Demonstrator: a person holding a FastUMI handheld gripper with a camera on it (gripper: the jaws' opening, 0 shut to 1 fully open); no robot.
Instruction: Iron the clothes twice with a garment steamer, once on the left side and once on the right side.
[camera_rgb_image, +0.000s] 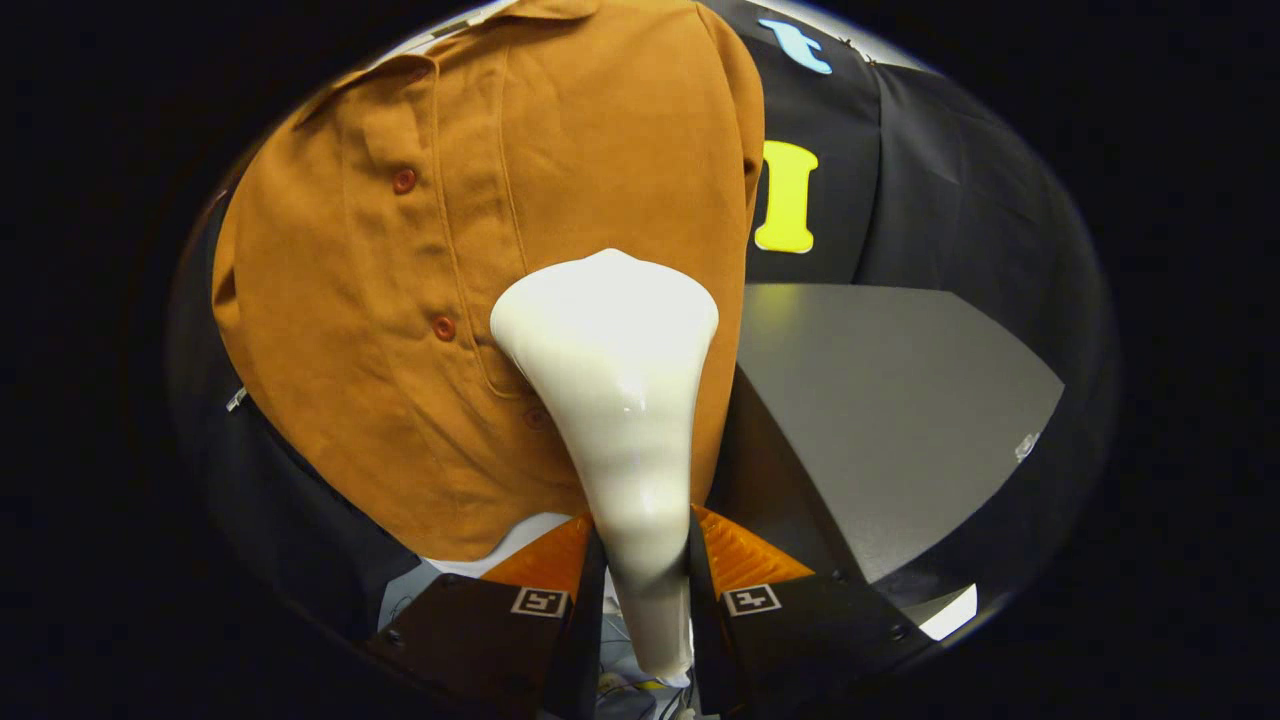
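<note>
Between the two fingers, close up: gripper (640, 575) clamped tight on the white steamer (612, 400), both fingers squeezing its thin handle. Just ahead, the wide steamer head up against the brown shirt (480, 280), right of the row of red buttons (443, 327) and near the shirt's far edge. Touching or only very close, hard to tell. Looks like a pass under way on that side of the shirt. No way to know from the cloth if the other side is already done. Farther off, beside the shirt, a gray table (900, 400).
</note>
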